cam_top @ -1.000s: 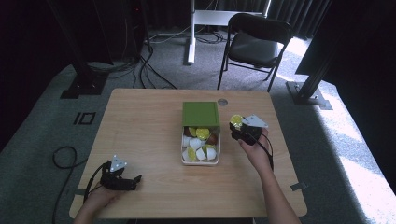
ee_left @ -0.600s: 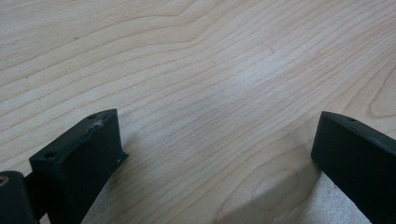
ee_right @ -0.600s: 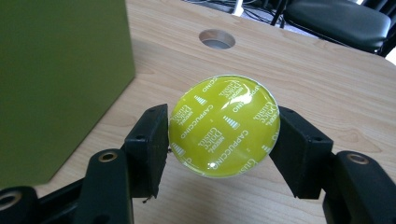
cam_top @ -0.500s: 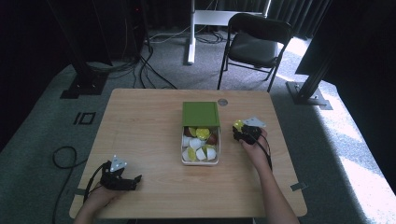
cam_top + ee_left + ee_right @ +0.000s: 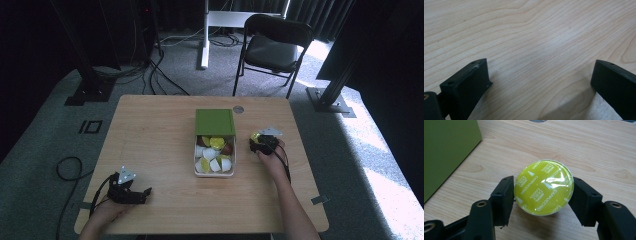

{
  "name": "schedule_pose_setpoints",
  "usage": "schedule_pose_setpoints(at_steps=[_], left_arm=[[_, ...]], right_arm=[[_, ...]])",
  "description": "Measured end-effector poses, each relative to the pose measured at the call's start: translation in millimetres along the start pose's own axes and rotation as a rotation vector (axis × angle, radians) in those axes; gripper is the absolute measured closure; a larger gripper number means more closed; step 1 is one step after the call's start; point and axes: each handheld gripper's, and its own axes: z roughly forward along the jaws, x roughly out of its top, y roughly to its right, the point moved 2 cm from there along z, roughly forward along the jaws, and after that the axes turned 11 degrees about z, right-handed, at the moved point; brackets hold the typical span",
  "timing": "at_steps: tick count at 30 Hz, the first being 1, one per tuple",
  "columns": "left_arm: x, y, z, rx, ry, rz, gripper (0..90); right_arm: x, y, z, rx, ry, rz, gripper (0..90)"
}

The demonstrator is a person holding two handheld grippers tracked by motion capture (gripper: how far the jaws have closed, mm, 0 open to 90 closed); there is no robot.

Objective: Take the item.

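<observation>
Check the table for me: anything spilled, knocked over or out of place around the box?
Nothing stands out. The box sits square on the table, its green lid slid back, the capsules inside. The one capsule outside is held between the right gripper's jaws, not loose. The left gripper is open over bare wood.

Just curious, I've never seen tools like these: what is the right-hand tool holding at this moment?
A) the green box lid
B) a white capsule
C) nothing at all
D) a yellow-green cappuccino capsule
D: in the right gripper view, the right tool has its two black jaws closed against the sides of a yellow-green cappuccino capsule, whose foil top reads "CAPPUCCINO".
</observation>
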Motion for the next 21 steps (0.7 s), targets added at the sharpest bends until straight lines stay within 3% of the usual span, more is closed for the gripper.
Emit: schedule_pose_setpoints(at_steps=[4, 6, 12, 15, 21], left_arm=[[0.0, 0.0, 0.0, 0.0, 0.0, 0.0, 2.8], [0.0, 0.0, 0.0, 0.0, 0.0, 0.0, 2.8], [0.0, 0.0, 0.0, 0.0, 0.0, 0.0, 2.8], [0.0, 0.0, 0.0, 0.0, 0.0, 0.0, 2.8], [0.0, 0.0, 0.0, 0.0, 0.0, 0.0, 2.8]], right_arm=[[-0.2, 0.1, -0.4, -0.002, -0.003, 0.0, 36.2], [0.0, 2.9, -2.9, -0.011, 0.0, 0.007, 29.7], [3.1, 4.7, -13.0, 0.029, 0.017, 0.02, 22.1], [3.0, 3.6, -18.4, 0.043, 0.016, -0.003, 20.6], [-2.4, 7.4, -29.8, 0.079, 0.028, -0.001, 17.6]])
